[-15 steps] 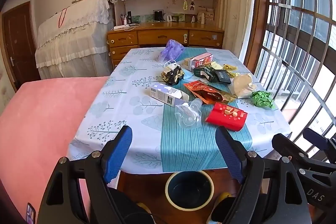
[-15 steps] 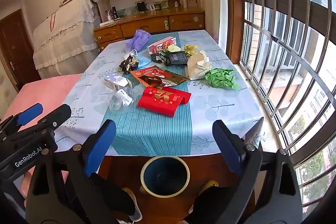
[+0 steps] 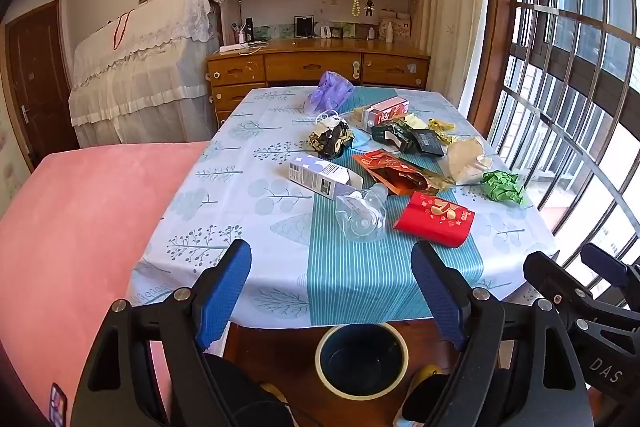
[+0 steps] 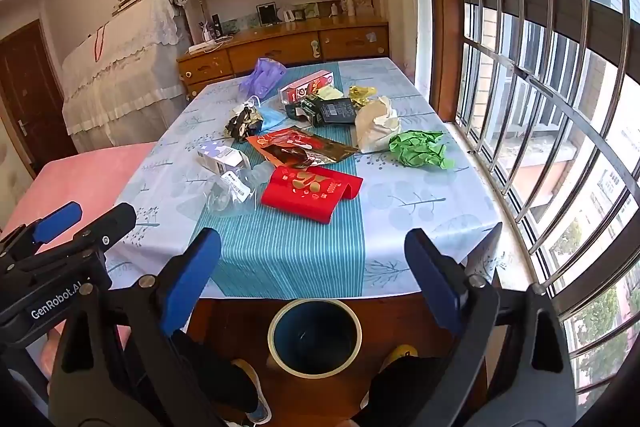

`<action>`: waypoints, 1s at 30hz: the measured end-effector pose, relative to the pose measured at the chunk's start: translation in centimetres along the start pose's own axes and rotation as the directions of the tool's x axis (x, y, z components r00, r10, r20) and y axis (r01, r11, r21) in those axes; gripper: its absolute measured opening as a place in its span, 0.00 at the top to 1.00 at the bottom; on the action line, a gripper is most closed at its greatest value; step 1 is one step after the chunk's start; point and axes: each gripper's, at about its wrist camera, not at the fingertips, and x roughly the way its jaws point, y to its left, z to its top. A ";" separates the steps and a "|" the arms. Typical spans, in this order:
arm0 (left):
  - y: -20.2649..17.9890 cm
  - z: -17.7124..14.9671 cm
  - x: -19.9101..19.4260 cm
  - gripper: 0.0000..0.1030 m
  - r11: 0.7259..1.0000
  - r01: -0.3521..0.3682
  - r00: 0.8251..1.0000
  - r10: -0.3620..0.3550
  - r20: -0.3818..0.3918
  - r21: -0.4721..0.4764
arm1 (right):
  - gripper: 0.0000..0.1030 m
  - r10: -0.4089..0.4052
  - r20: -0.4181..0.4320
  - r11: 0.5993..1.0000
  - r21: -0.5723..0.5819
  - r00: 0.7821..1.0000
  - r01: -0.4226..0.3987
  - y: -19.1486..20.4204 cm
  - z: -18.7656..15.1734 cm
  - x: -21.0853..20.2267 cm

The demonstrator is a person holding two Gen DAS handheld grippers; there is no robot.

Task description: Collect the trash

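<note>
Trash lies across the table (image 3: 240, 187): a red packet (image 3: 434, 219) (image 4: 310, 193), a crushed clear bottle (image 3: 360, 213) (image 4: 232, 193), a white and purple carton (image 3: 320, 177), an orange foil pouch (image 3: 396, 173), crumpled green paper (image 3: 502, 187) (image 4: 420, 149), a white crumpled bag (image 4: 374, 125) and a purple bag (image 3: 330, 93). A dark bin with a cream rim (image 3: 319, 359) (image 4: 271, 337) stands on the floor under the near table edge. My left gripper (image 3: 330, 255) and right gripper (image 4: 312, 239) hover side by side above the bin, short of the trash, both open and empty.
A pink cushioned surface (image 3: 80, 227) borders the table's left side. A barred window (image 4: 540, 107) runs along the right. A wooden dresser (image 3: 316, 67) with shelves closes the far end. Dark boxes and a pink carton (image 3: 386, 109) lie further back on the table.
</note>
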 end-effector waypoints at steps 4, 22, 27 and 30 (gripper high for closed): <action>-0.9 -0.3 -0.2 0.19 1.000 -0.008 1.000 0.008 -0.003 0.000 | 0.11 0.000 0.000 1.000 0.004 1.000 0.000 -0.1 0.0 0.1; -1.2 -0.2 -1.2 0.19 0.999 -0.003 0.999 0.002 0.042 0.033 | 0.11 0.003 0.003 1.000 0.006 1.000 -0.003 -0.4 0.1 0.3; -1.1 -0.2 -1.3 0.19 0.999 -0.001 0.999 0.000 0.032 0.037 | 0.11 0.003 0.004 1.000 0.005 1.000 -0.003 -0.5 0.0 0.3; -1.1 -0.2 -1.2 0.19 0.999 -0.001 1.000 0.000 0.028 0.038 | 0.11 0.004 0.003 1.000 0.006 1.000 -0.004 -0.5 0.0 0.4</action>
